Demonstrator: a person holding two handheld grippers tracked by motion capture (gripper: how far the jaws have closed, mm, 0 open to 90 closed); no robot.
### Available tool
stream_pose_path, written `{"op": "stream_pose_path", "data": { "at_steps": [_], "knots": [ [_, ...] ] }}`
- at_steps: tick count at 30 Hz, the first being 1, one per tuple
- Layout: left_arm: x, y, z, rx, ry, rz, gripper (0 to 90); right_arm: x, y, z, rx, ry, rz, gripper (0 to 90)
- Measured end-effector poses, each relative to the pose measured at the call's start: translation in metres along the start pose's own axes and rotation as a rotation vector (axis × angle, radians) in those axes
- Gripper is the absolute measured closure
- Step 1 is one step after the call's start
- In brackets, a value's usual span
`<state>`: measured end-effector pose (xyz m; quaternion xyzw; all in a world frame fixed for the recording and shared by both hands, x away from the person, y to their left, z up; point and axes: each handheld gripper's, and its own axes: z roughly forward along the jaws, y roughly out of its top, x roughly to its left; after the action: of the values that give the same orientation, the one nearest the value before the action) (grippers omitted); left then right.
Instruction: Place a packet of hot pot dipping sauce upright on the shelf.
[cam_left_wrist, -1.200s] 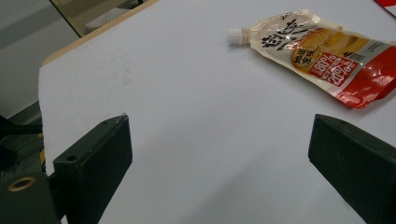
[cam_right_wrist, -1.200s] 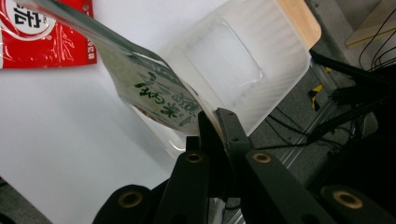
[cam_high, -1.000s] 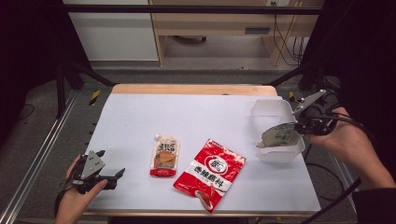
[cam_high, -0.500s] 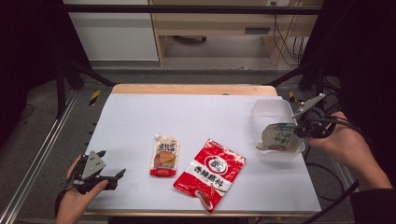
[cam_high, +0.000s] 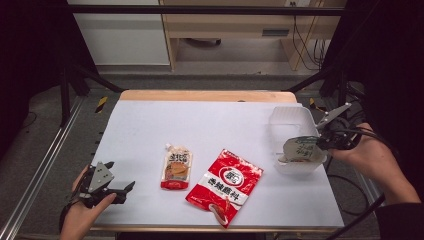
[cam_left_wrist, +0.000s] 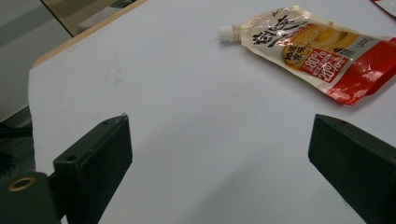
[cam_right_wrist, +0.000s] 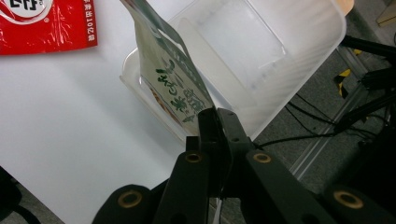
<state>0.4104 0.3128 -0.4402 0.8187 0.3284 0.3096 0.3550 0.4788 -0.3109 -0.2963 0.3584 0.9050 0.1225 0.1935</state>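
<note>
1. The right gripper (cam_right_wrist: 215, 114) has its fingers clamped tight on a green pouch (cam_high: 299, 149), which hangs over the clear tub (cam_high: 290, 116).
2. The tub's wall blurs the pouch's lower edge.
3. The left gripper (cam_left_wrist: 219, 154), fingers wide apart and empty, rests well left of the tub.

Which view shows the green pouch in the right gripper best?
Right gripper view: the green pouch sits close, pinched in the right gripper, over the clear tub. High view shows it small.
</note>
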Motion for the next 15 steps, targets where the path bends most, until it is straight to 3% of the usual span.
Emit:
{"op": "stream_pose_path", "data": {
  "at_steps": [10, 15],
  "knots": [
    [-0.001, 0.000, 0.000, 0.004, -0.002, 0.004, 6.1, 0.003, -0.006, 0.024, -0.003, 0.033, 0.015, 88.5],
    [-0.001, 0.000, 0.001, 0.006, -0.003, 0.005, 6.1, 0.001, -0.010, 0.024, -0.028, 0.030, 0.017, 83.6]
  ]
}}
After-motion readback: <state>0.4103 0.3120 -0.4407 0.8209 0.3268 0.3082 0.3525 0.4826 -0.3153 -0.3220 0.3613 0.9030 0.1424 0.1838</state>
